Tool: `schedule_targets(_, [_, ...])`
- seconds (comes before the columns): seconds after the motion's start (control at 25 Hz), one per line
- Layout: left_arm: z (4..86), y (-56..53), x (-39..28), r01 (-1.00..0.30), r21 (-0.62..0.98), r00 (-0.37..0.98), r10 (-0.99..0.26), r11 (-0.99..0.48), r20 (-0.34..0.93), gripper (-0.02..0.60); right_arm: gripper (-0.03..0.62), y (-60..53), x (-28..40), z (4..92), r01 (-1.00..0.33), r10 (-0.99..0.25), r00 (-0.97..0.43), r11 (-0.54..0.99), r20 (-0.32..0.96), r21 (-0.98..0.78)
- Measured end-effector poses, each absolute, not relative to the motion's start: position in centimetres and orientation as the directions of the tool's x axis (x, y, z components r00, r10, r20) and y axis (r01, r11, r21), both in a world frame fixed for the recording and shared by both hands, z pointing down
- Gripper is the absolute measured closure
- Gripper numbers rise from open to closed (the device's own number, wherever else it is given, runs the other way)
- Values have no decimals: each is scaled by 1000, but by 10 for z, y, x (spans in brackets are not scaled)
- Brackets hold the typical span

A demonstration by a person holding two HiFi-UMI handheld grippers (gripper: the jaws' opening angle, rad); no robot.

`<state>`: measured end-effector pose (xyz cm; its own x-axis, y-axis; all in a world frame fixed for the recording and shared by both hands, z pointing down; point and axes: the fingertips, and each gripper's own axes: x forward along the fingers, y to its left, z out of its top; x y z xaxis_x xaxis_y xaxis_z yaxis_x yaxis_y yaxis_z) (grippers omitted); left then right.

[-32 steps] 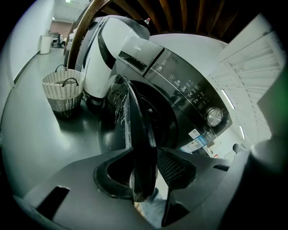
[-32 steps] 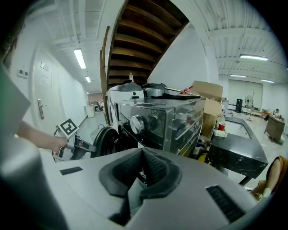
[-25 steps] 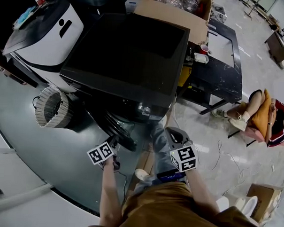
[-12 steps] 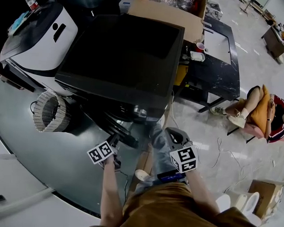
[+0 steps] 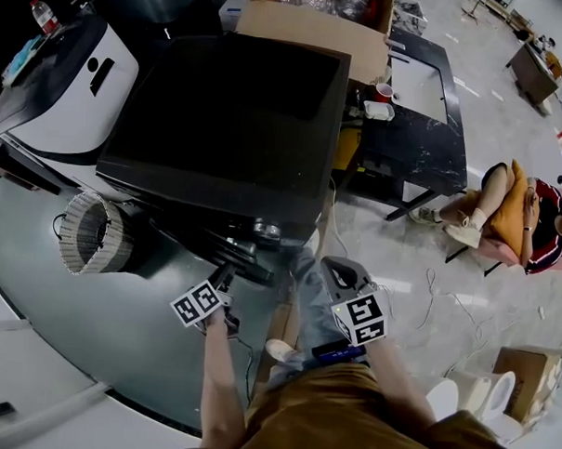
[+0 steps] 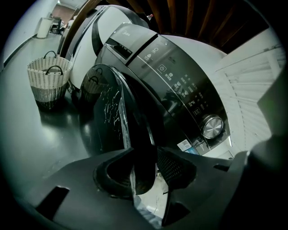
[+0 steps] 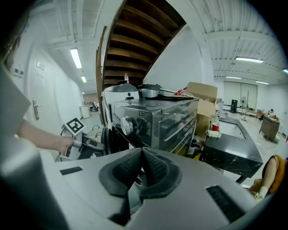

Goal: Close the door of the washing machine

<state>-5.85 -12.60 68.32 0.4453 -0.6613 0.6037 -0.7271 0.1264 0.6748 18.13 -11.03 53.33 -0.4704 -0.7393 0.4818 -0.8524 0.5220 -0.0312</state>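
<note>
The dark washing machine fills the middle of the head view; its panel and silver knob show in the left gripper view. Its round door stands partly ajar, close to the front. My left gripper has the door's edge between its pads and is shut on it. My right gripper hangs to the right of the door, apart from it. Its pads meet, shut on nothing. In the right gripper view the machine and the left gripper at the door are seen from the side.
A woven basket stands on the floor left of the door. A white machine sits behind it. A cardboard box and a black table are to the right. A person sits at far right.
The door has swung closer to the machine's front, and my left gripper has gone along with it. The right gripper has stayed where it was.
</note>
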Motion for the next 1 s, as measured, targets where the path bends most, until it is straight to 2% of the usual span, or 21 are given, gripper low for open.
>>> schedule_targets(1.0, [681,-155,-41,-690,714,473,-671,121,571,400,582,-128,204,546,-886,-754,-417,461,507,-43])
